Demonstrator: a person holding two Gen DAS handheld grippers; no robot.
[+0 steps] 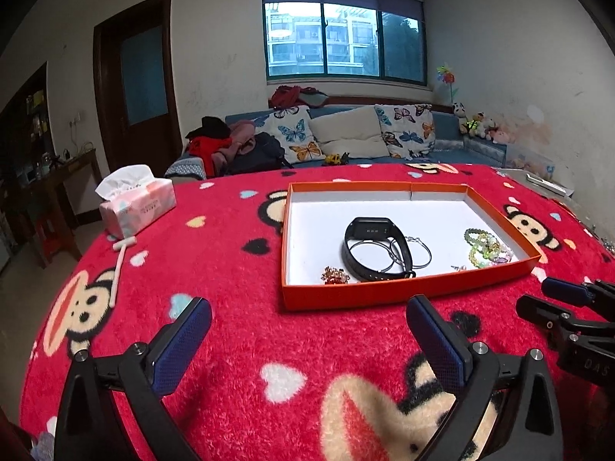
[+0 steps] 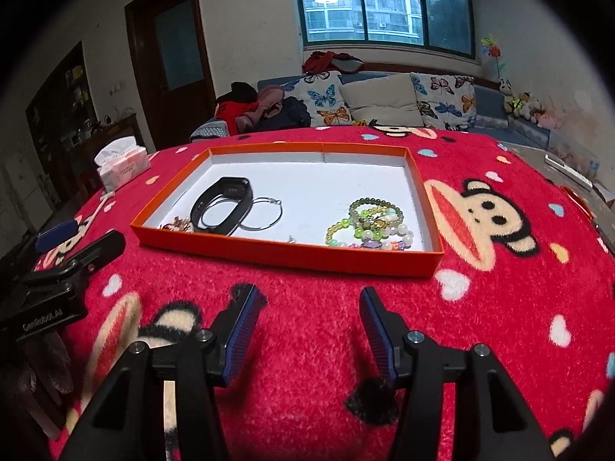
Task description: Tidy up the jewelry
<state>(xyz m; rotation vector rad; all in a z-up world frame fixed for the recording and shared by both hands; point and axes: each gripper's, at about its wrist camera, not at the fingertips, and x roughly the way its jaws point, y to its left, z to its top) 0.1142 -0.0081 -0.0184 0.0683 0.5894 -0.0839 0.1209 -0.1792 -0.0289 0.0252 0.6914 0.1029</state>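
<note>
The shallow orange cardboard tray with a white floor (image 2: 292, 251) sits on the desk under a fuzzy red monkey-print blanket (image 2: 307, 345), and all the jewelry in view lies inside it. A black rubber-strapped wristband watch (image 2: 223, 207) lies toward the tray's near left part, overlapping two thin silver wire hoops (image 2: 265, 213). Just beside the watch, against the near wall, is a small gold-and-red sparkly brooch (image 1: 335, 274). At the near right corner, well apart from the watch, lies a heap of green, yellow and pearl beaded bracelets (image 2: 369, 226). A tiny metal piece (image 1: 458, 267) sits between the hoops and the beads; it is too small to identify.

No loose jewelry shows on the blanket itself, so the gathering looks largely done. What may remain is separating the watch from the hoops and untangling the beads, as I judge it.

The left tool (image 1: 307, 326) hovers above the blanket before the tray, its blue pads spread wide and empty. The right tool (image 2: 307, 319) hangs likewise, spread and gripping nothing. A pink tissue pack (image 1: 134, 207) stands to the far left.
</note>
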